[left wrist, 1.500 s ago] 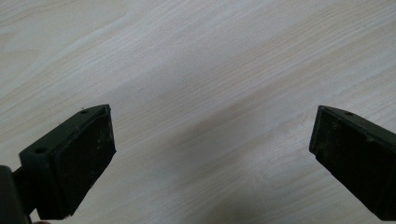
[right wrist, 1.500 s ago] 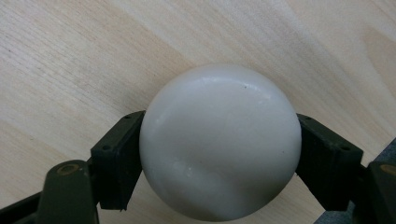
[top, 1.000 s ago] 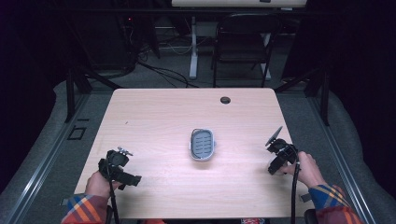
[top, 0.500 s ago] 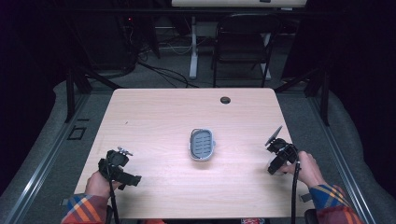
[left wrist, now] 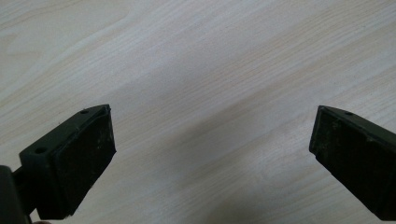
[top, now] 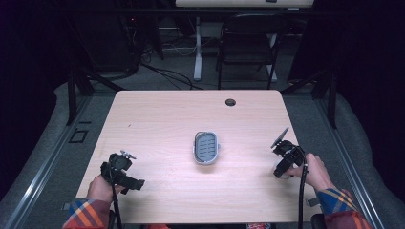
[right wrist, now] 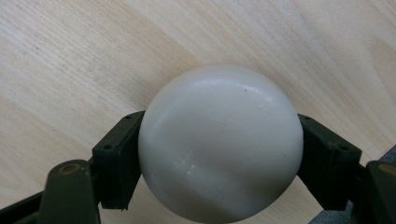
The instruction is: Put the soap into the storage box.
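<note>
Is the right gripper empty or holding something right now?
Holding. The right gripper is shut on a smooth white rounded object, pressed between both jaws just above the wooden table.

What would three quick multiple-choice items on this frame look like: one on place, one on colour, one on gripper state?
1. Where is the grey dish?
A. near the table's middle
B. at the far left corner
C. in the left gripper

2. What colour is the round thing in the right gripper?
A. red
B. off-white
C. blue

3. How does the left gripper stand?
A. shut on a ball
B. shut on the dish
C. open, nothing between its jaws

Key: 1 A, the high view shows the dish alone mid-table, between the two hands. 2 B, the right gripper view shows a smooth off-white ball clamped between the jaws. 3 C, the left gripper view shows the jaws wide apart over bare wood.
</note>
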A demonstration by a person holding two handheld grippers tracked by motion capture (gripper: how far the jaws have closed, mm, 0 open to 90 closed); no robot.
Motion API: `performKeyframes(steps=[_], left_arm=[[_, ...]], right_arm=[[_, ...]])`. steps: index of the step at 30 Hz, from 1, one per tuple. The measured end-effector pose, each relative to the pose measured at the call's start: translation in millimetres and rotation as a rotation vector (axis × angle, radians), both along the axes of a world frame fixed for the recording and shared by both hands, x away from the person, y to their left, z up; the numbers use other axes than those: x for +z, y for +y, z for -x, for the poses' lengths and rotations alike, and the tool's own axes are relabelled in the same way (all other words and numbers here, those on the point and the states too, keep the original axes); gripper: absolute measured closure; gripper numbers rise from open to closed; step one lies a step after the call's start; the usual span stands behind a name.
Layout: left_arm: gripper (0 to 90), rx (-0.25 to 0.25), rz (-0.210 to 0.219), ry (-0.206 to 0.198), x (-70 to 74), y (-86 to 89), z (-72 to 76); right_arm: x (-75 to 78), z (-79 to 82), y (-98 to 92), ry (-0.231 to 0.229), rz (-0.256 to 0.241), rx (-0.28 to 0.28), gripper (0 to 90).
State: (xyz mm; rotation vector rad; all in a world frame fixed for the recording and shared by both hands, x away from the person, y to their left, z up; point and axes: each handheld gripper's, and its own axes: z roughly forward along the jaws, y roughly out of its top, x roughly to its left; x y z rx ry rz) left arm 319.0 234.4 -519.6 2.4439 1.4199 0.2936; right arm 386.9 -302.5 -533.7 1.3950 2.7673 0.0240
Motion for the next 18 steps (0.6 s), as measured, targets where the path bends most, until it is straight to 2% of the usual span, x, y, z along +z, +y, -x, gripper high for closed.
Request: performKeyframes(steps=[2, 3, 5, 7, 11, 18], left_arm=[[0.0, -0.001, 0.0, 0.001, 0.2, 0.1, 0.0], [0.0, -0.001, 0.0, 0.002, 0.3, 0.0, 0.1], [0.0, -0.003, 0.001, 0.0, 0.2, 0.3, 0.0], [0.0, -0.002, 0.0, 0.003, 0.3, 0.3, -0.1], [0.0, -0.001, -0.001, -0.001, 0.1, -0.1, 0.1], [0.1, -0.002, 0.0, -0.001, 0.3, 0.1, 0.1]], right_arm=[[1.0, -0.1, 1.0, 0.003, 0.002, 0.006, 24.4], [-0.9, 1.4, 1.7, -0.014, -0.021, -0.015, 24.3], [1.8, 0.0, 2.7, 0.005, 0.004, 0.005, 24.3], [2.7, -0.1, 4.0, 0.011, 0.005, 0.011, 24.4], [2.7, 0.2, 6.0, -0.01, -0.001, 0.017, 24.4], [5.9, -0.8, 9.4, -0.009, -0.007, 0.021, 24.4]])
